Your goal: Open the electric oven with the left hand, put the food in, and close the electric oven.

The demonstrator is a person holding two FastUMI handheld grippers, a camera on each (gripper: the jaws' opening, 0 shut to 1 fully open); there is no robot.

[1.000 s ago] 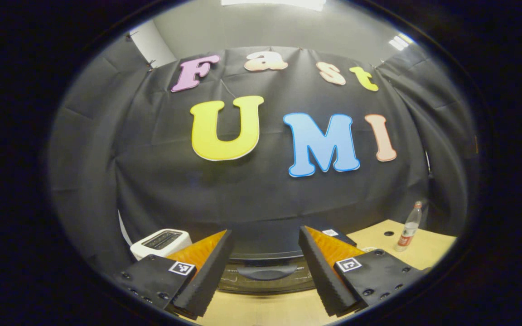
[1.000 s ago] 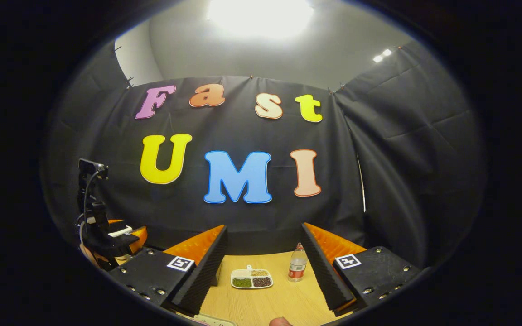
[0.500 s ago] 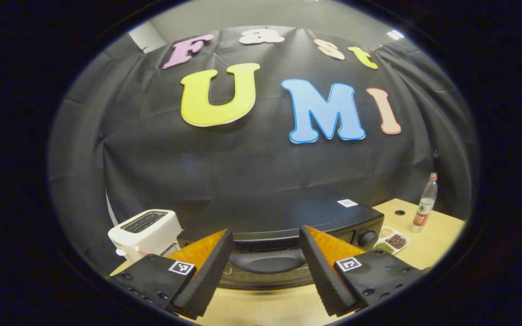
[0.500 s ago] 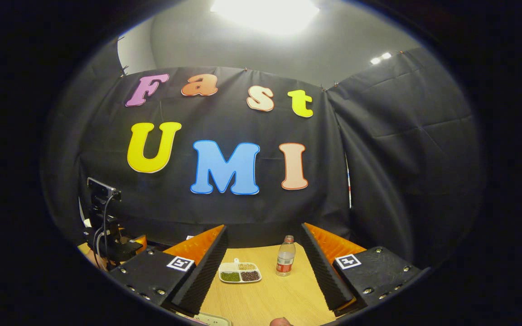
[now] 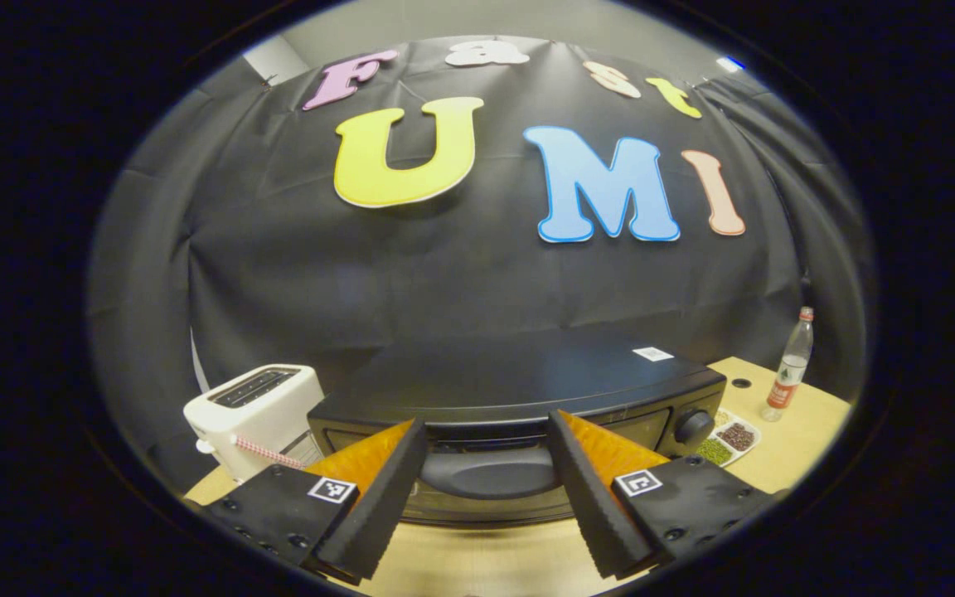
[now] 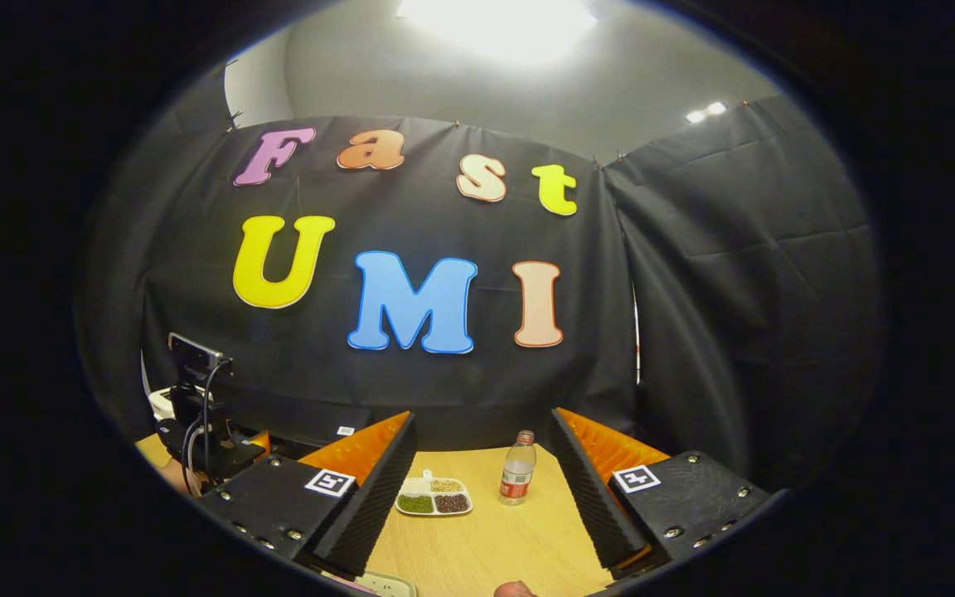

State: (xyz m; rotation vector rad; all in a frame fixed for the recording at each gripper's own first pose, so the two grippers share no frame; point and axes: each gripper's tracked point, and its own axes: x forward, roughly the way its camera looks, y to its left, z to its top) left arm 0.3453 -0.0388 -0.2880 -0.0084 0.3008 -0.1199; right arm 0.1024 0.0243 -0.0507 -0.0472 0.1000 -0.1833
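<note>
A black electric oven (image 5: 519, 381) stands on the wooden table, door closed, with a wide handle (image 5: 490, 471) across its front and a knob (image 5: 694, 426) at the right. My left gripper (image 5: 484, 497) is open just in front of the handle, apart from it, nothing between its fingers. In the right gripper view my right gripper (image 6: 482, 489) is open above the table with nothing in it. A small divided dish of beans and grains (image 6: 433, 502) lies ahead of it. The other gripper (image 6: 204, 431) with its camera appears at the far left.
A white toaster (image 5: 252, 410) stands left of the oven. A plastic bottle (image 6: 514, 478) with a red label stands beside the dish, also right of the oven as the bottle (image 5: 786, 376). A pale tray edge (image 6: 378, 583) shows at the bottom.
My left gripper has tilted down and moved toward the oven, so the oven's top and handle show larger. The right gripper view has shifted only slightly.
</note>
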